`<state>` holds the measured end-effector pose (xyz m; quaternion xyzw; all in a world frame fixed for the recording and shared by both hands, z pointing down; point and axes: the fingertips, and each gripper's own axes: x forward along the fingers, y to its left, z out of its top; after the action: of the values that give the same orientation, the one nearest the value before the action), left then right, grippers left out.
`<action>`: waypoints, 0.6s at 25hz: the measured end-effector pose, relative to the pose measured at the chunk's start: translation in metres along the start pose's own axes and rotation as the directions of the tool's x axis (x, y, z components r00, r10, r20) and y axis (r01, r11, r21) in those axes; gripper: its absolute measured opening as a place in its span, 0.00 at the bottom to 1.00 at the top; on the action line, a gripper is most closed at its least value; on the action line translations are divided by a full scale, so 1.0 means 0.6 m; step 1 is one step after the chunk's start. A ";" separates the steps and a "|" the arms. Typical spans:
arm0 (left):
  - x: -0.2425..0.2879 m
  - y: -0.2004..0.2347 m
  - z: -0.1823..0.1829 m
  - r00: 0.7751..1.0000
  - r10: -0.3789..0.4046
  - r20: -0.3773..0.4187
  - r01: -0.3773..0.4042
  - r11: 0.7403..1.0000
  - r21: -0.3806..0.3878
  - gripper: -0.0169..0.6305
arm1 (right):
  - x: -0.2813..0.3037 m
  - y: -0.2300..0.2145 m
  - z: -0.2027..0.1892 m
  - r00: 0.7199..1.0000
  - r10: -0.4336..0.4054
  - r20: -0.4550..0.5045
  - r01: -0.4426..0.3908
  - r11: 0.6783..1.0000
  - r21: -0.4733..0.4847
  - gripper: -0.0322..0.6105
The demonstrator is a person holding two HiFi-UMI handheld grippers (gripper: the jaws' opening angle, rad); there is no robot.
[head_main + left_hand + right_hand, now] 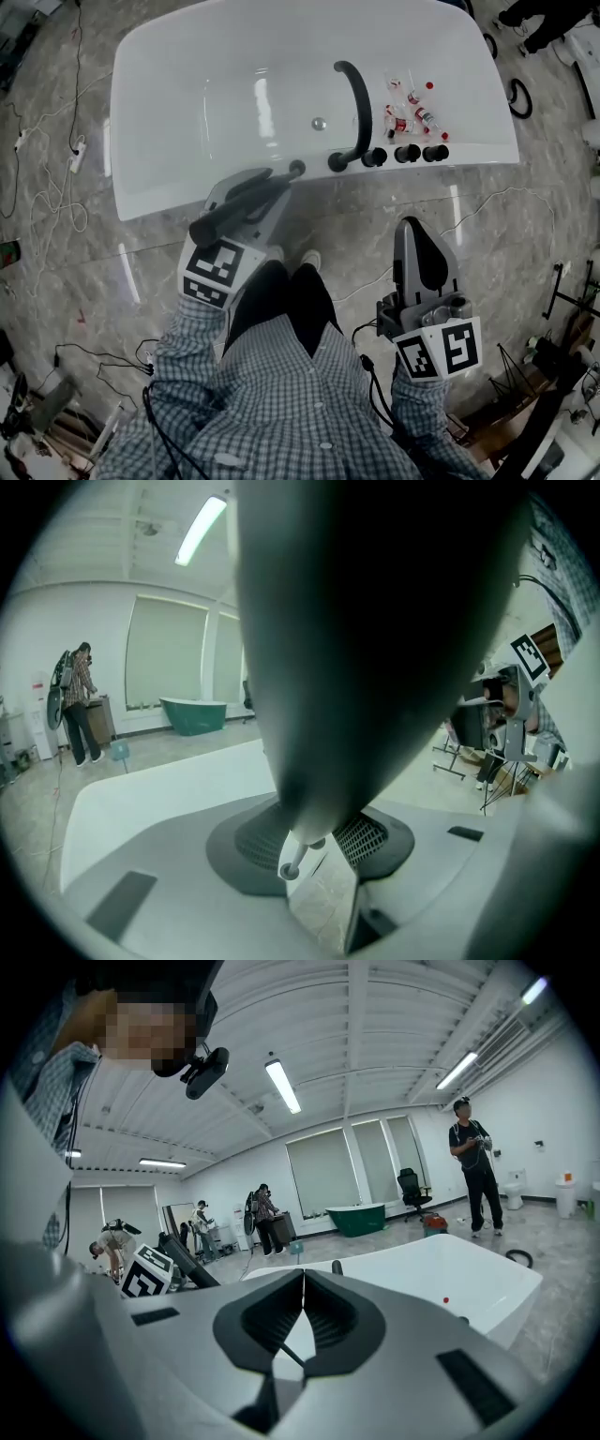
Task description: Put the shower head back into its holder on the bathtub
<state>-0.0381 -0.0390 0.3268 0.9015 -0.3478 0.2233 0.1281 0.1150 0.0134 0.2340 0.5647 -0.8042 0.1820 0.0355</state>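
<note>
1. The left gripper (255,195) is clamped on the black shower head (225,217), held just short of the rim of the white bathtub (187,122). In the left gripper view, the dark handle blots out most of the frame.
2. Whether the head's far end touches the small dark fitting (296,168) on the rim cannot be made out.
3. The right gripper (414,232) hangs over the marble floor (487,216), jaws pressed together on nothing (the right gripper view shows the same).
4. The only print is the square black-and-white markers (214,270). Labels on the red-capped bottles (412,111) are too small to read.
5. A curved black faucet (361,98) and three knobs (407,153) stand on the rim, and cables (42,187) trail across the floor.
</note>
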 end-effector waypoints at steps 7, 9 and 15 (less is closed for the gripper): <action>0.033 0.013 -0.034 1.000 -0.001 -0.029 0.001 1.000 -0.020 0.24 | 0.016 -0.003 -0.027 1.000 0.008 -0.028 -0.008 1.000 0.015 0.07; 0.041 0.018 -0.043 0.999 0.000 -0.033 -0.001 1.000 -0.029 0.24 | 0.019 -0.003 -0.034 0.999 0.015 -0.034 -0.014 1.000 0.020 0.07; 0.086 0.019 -0.078 0.997 -0.005 -0.077 0.003 1.000 -0.014 0.24 | 0.044 -0.030 -0.068 0.998 0.027 -0.049 -0.026 0.999 0.039 0.07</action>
<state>-0.0265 -0.0586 0.3934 0.8921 -0.3424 0.2550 0.1480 0.1163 -0.0020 0.2835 0.5499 -0.8068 0.2118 0.0424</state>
